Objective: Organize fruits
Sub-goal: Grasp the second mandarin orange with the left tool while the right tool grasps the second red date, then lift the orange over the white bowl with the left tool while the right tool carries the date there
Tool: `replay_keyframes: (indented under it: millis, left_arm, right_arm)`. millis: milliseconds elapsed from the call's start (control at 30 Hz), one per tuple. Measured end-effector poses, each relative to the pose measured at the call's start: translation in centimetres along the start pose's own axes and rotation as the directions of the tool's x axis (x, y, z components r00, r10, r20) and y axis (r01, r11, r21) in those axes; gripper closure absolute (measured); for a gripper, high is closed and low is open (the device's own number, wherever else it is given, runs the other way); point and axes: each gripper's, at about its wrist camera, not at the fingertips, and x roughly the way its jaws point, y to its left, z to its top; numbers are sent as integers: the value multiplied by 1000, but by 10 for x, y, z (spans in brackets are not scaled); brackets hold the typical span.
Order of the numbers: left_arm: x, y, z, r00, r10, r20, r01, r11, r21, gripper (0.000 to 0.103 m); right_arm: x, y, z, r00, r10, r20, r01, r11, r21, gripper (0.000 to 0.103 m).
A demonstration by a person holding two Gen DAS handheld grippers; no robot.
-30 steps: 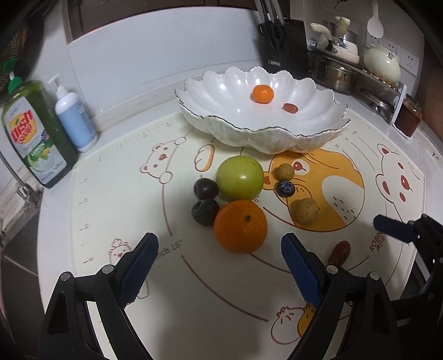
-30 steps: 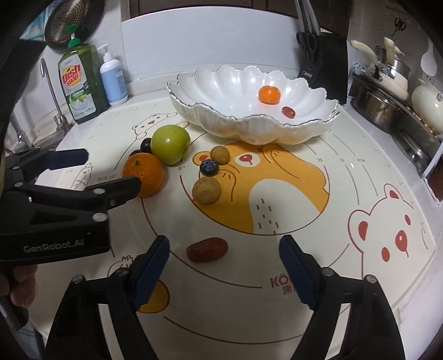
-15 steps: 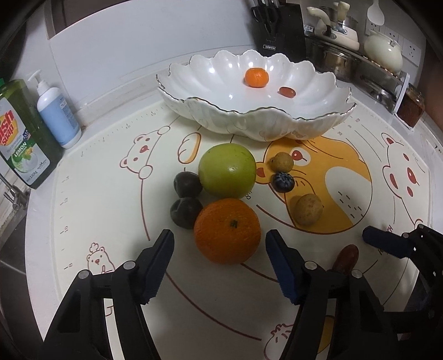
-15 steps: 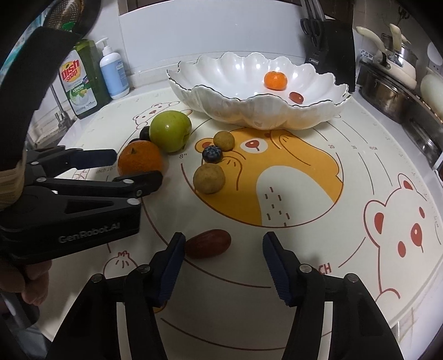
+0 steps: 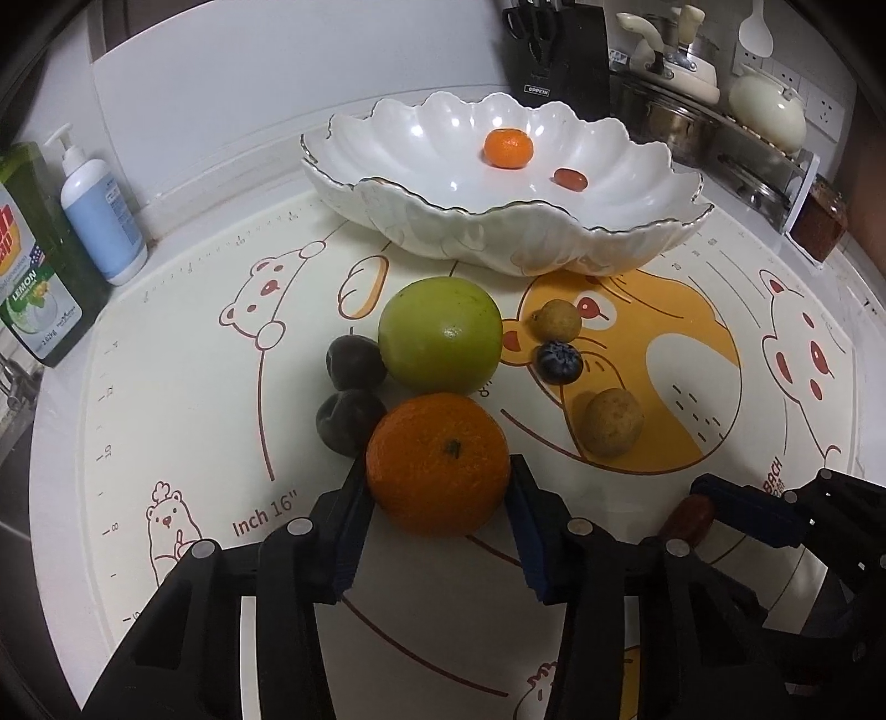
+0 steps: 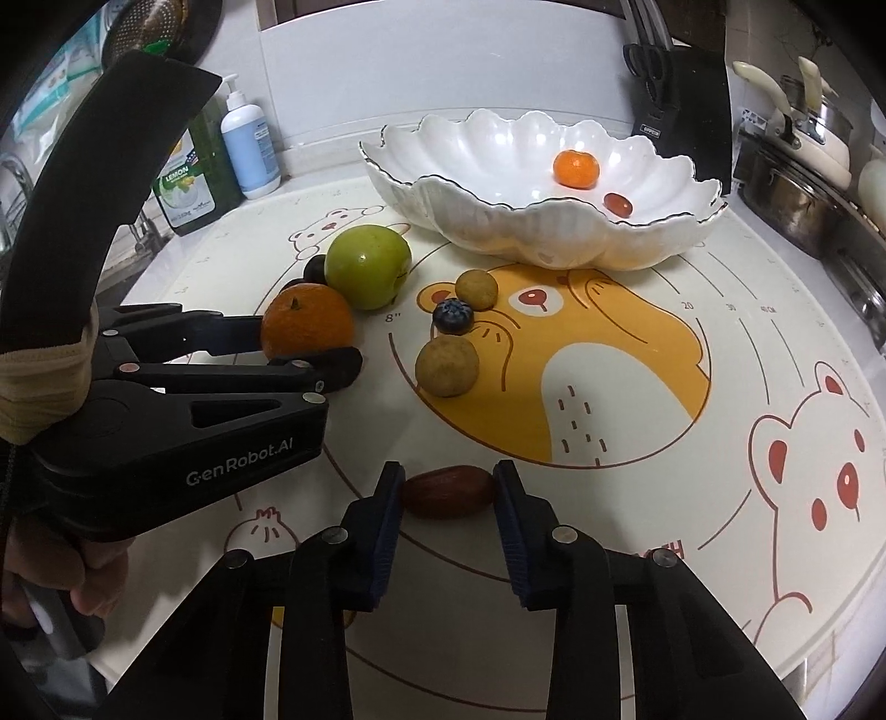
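Observation:
My left gripper (image 5: 437,477) is closing on the big orange (image 5: 437,462) on the mat, and both blue pads touch its sides. The jaws of my right gripper (image 6: 448,483) are closing on a brown-red date (image 6: 448,492), with a pad against each end. Behind the orange lie a green apple (image 5: 440,332), two dark plums (image 5: 354,363), a blueberry (image 5: 559,361) and two tan longans (image 5: 613,421). The white scalloped bowl (image 5: 498,232) at the back holds a small tangerine (image 5: 508,148) and a red date (image 5: 570,179).
A green dish-soap bottle (image 5: 33,260) and a white pump bottle (image 5: 102,221) stand at the left edge. A black knife block (image 5: 559,50), pots (image 5: 675,119) and a rack line the back right. A person's hand (image 6: 66,576) holds the left gripper's handle.
Both grippers came forward and down and narrowed from wide open. The left one's pads now touch the orange, and the right one's pads touch the date.

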Motion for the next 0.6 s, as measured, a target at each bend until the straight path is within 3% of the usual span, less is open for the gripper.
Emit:
replay_keyframes:
  millis: [600]
  left_arm:
    - [-20, 1, -2, 1000, 5, 13, -4, 999, -49, 58]
  right_arm:
    - [-13, -16, 5, 1000, -15, 26, 13, 999, 47, 69]
